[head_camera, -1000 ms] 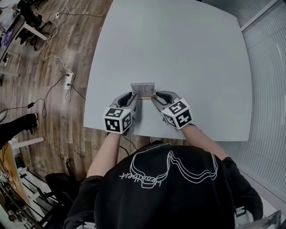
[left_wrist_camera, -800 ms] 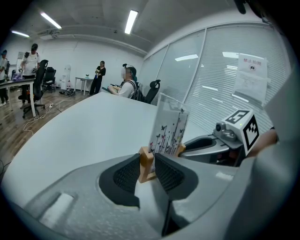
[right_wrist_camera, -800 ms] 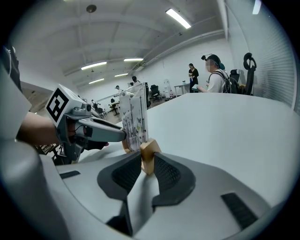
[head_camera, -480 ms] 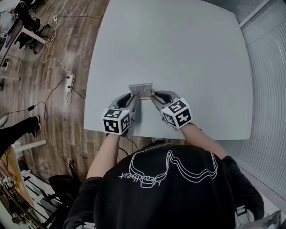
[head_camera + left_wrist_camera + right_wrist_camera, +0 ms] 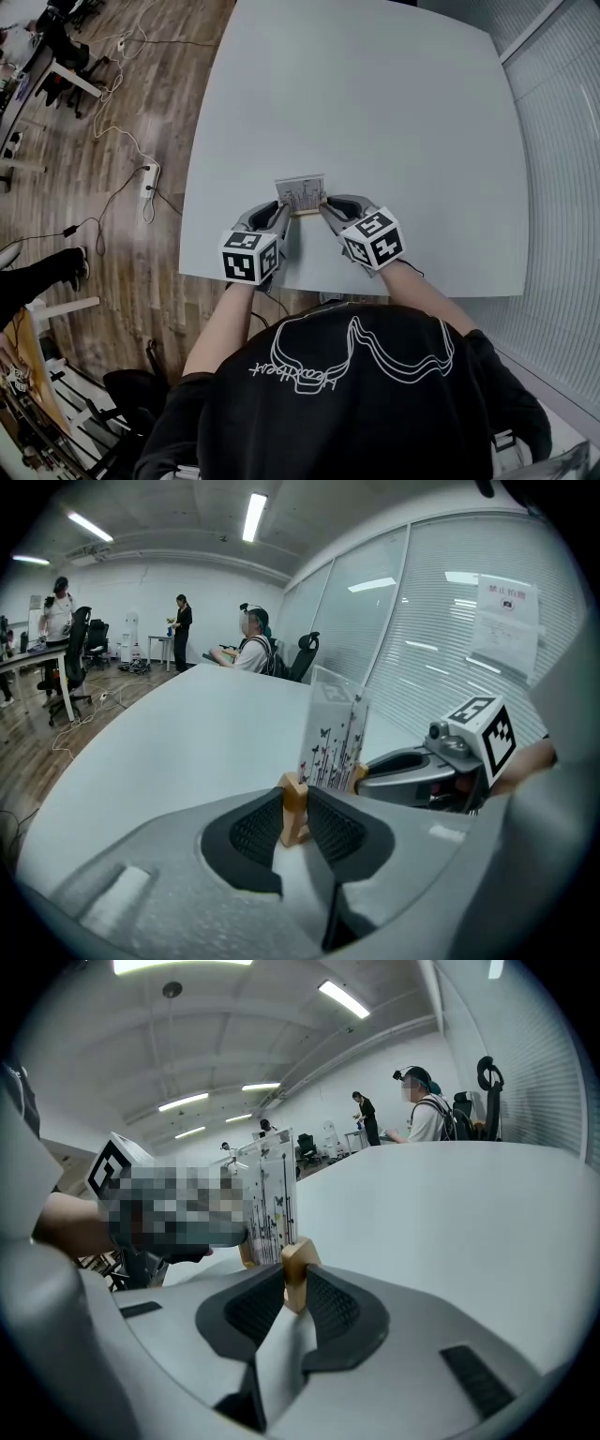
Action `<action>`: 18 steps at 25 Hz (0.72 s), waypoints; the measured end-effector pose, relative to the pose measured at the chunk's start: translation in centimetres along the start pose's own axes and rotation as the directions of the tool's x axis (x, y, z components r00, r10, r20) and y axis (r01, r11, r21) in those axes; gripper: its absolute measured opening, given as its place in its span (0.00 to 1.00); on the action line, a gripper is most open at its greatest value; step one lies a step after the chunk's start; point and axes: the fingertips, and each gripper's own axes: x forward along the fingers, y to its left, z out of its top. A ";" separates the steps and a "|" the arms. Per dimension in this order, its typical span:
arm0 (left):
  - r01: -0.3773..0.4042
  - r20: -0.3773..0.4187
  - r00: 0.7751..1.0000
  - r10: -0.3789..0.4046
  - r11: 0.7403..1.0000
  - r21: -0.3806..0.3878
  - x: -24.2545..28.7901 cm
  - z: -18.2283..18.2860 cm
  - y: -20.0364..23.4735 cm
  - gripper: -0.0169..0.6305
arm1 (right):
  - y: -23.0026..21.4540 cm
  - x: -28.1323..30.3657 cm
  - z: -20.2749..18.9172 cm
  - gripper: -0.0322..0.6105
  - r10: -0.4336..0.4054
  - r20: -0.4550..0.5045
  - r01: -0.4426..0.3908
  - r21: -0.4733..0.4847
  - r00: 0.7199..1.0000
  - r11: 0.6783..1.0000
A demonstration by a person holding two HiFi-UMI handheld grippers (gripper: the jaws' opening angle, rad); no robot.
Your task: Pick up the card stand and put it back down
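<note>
The card stand (image 5: 300, 195) stands upright on the white table (image 5: 375, 103), close to its near edge and about midway along it. The left gripper (image 5: 278, 217) has just been closing its jaws on the left end of the stand's wooden base, the right gripper (image 5: 327, 207) on the right end (pads touch the wood on both). Beyond the table's left edge a power strip (image 5: 145, 178) lies on the wooden floor (image 5: 122, 253); slatted blinds (image 5: 562, 187) run along the right.
</note>
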 end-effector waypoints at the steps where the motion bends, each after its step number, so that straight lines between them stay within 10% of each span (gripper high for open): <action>1: 0.001 -0.001 1.000 -0.001 1.000 -0.001 0.1 0.0 -0.2 0.16 | -0.1 -0.1 -0.2 0.17 0.003 0.004 -0.003 0.001 1.000 1.000; 18: -0.010 0.063 0.998 0.011 1.000 -0.019 -6.0 1.7 -8.5 0.16 | 2.8 -9.6 1.4 0.17 0.042 0.084 -0.040 -0.030 0.996 0.999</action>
